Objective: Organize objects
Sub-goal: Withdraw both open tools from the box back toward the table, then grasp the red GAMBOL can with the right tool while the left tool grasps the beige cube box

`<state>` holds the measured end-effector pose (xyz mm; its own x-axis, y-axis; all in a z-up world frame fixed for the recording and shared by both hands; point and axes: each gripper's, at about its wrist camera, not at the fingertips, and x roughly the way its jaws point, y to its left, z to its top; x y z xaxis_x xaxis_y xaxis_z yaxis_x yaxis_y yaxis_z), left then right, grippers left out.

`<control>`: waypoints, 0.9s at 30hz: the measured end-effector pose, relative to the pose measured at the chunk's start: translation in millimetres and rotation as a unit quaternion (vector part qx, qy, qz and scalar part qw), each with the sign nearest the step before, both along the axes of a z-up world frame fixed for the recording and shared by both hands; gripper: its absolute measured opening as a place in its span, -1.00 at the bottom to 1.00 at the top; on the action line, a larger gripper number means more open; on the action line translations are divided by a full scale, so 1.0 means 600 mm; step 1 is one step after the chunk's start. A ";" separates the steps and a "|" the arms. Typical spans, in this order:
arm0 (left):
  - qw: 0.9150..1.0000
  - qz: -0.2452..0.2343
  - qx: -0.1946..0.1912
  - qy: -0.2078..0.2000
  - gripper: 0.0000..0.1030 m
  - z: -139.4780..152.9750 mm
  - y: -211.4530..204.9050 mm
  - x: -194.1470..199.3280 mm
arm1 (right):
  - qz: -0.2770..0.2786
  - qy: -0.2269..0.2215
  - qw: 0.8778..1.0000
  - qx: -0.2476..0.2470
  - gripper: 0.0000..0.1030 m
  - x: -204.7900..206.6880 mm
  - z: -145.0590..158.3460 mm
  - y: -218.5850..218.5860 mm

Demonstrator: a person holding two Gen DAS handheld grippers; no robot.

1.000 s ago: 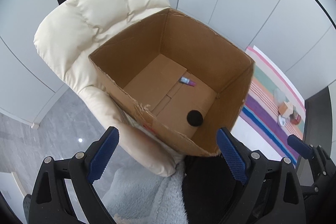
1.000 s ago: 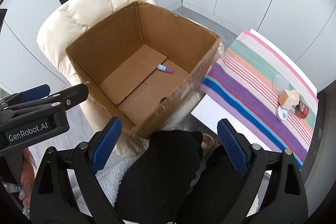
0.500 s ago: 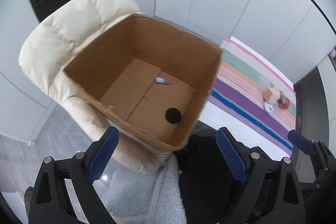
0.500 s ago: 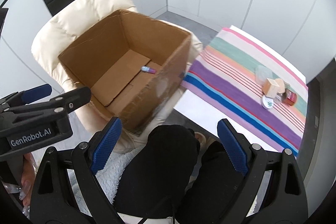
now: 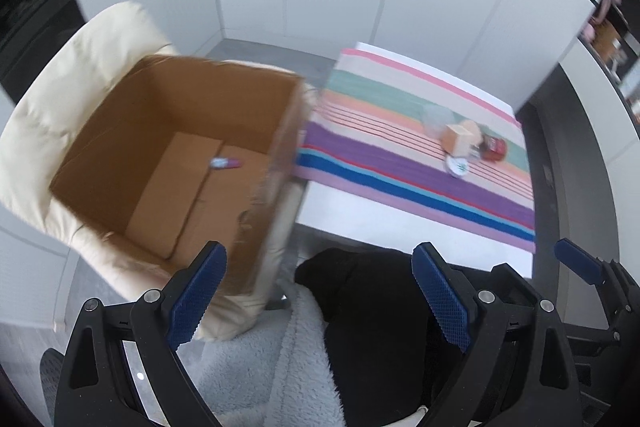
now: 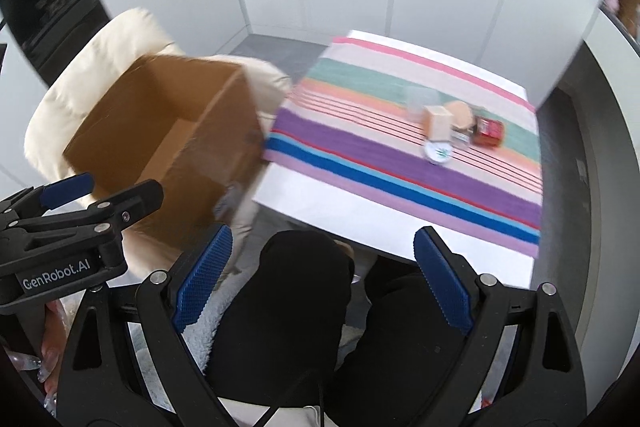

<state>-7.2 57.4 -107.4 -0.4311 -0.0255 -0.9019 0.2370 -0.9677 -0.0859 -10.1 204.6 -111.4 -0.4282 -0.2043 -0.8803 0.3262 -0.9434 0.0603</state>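
My left tongs (image 5: 318, 291) gape wide, nothing btwn the blue pads (image 5: 199, 293); same w/ my right tongs (image 6: 323, 277), jaws apart, empty. Both hang over my lap, black trousers (image 6: 296, 311) under them, grey fleece (image 5: 280, 367) beside.

Box (image 5: 168, 151): brown cardboard, open top, sits on a cream chair (image 5: 44, 107) at the left. Inside, on the floor flaps, one small tube (image 5: 226, 162), whitish w/ a purple-pink end, lying flat near the far right wall. Rest of the box floor I can see is bare cardboard; the near corner is cut off by the wall and my pad. From the right cam the box (image 6: 176, 139) shows mostly its outer side, the tube hidden.

Table (image 6: 320, 203) to the right, white, w/ a striped cloth (image 6: 360, 151) over its far part: pink, green, peach, purple, blue bands. On the cloth, far right, a small cluster, all touching or just beside each other: tan block (image 6: 438, 122), clear cup (image 6: 416, 103) behind it, round white lid (image 6: 439, 151) w/ a green mark in front, red jar (image 6: 489, 131) on its side to the right, a tan round thing (image 6: 460, 113) behind. Blurred, no label readable on any.

Only writing I can read: "GenRobot.AI" in white on the left tongs' body (image 6: 56, 273), seen from the right cam.
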 end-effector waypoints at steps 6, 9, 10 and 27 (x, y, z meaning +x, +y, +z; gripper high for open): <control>0.999 -0.043 -0.004 0.000 0.84 0.001 0.072 -0.023 | -0.058 -0.004 0.998 -0.006 0.82 0.000 0.000 0.094; 0.998 -0.063 0.004 -0.005 0.84 -0.004 0.105 -0.033 | -0.082 -0.003 0.997 -0.007 0.83 0.001 -0.001 0.135; 0.997 -0.072 0.009 -0.009 0.84 -0.009 0.116 -0.038 | -0.092 0.000 0.996 -0.008 0.83 0.001 -0.003 0.152; 0.991 -0.126 0.020 -0.044 0.84 -0.114 0.215 -0.184 | -0.187 -0.010 0.982 -0.023 0.83 -0.106 -0.120 0.341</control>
